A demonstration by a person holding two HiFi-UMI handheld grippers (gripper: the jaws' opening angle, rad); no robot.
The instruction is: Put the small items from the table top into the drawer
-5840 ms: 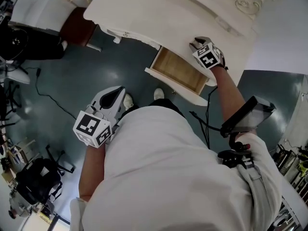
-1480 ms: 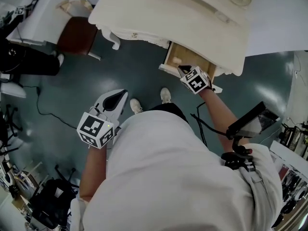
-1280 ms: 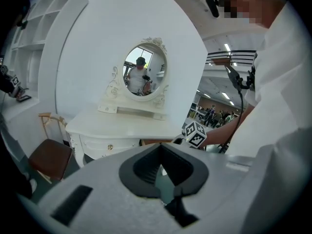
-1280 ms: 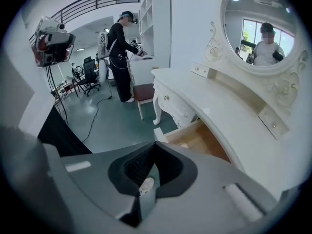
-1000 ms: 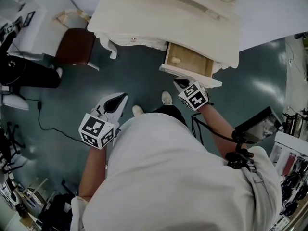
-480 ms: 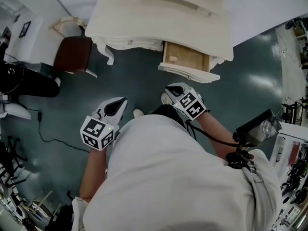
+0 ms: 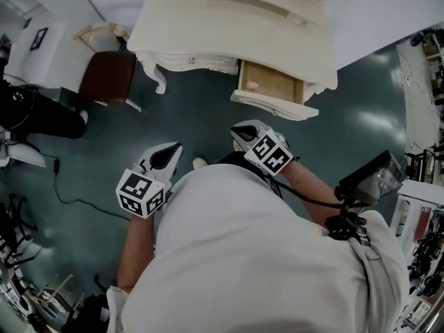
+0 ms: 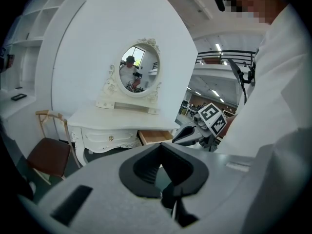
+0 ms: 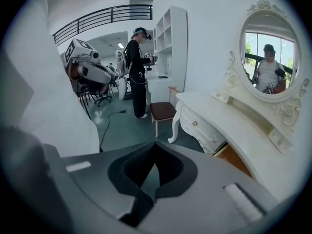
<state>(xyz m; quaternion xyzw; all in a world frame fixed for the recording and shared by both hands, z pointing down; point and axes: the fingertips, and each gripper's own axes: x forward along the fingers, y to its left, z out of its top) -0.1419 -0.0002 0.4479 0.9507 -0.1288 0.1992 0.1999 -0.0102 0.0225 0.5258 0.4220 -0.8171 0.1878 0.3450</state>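
Observation:
The white dressing table [image 7: 208, 26] stands ahead of me, and its wooden drawer [image 7: 272, 83] on the right is pulled open. A small pale item [image 7: 253, 85] lies in the drawer's left corner. My right gripper [image 7: 239, 129] hangs shut and empty over the floor, a short way in front of the drawer. Held low at my left side, my left gripper [image 7: 168, 151] is also shut with nothing in it. The table [image 8: 122, 118], drawer [image 8: 153, 136] and right gripper [image 8: 195, 133] show in the left gripper view. In the right gripper view the table [image 9: 229, 116] runs along the right.
A brown-seated chair [image 7: 104, 78] stands left of the table. An oval mirror [image 8: 139, 72] sits on the table top. A person [image 9: 138, 77] stands by white shelves in the background. A black cable [image 7: 62, 165] lies on the grey-green floor at the left.
My right gripper has drawn back from the drawer toward my body. I have stepped away from the table, and the drawer stays open. The left gripper has hardly moved.

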